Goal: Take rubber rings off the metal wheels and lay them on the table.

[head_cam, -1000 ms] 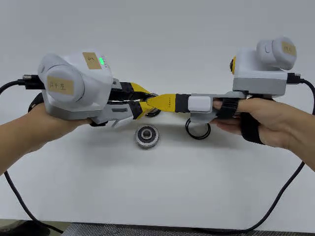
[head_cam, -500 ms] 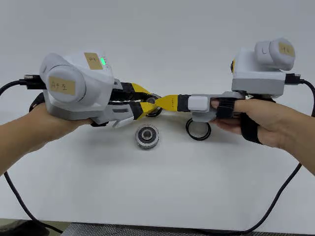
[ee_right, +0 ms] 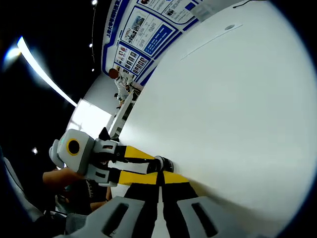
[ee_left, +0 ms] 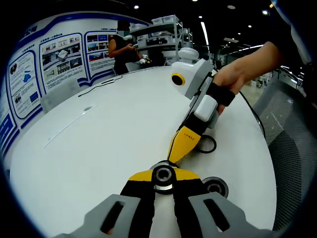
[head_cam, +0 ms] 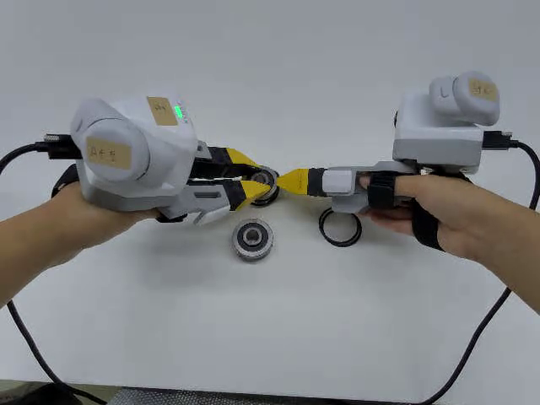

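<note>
Nothing readable, honestly: scribbled tape labels (head_cam: 110, 153) on the left gripper (head_cam: 258, 179) and the wall posters (ee_left: 59, 47) were too blurry.

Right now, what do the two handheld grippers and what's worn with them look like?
Both have rounded white bodies, grey jaw arms and yellow tips banded black. The left gripper carries tan handwritten tape labels and a green light; the right gripper has one tan label. A black cable trails from each. Black hand straps are worn.
</note>
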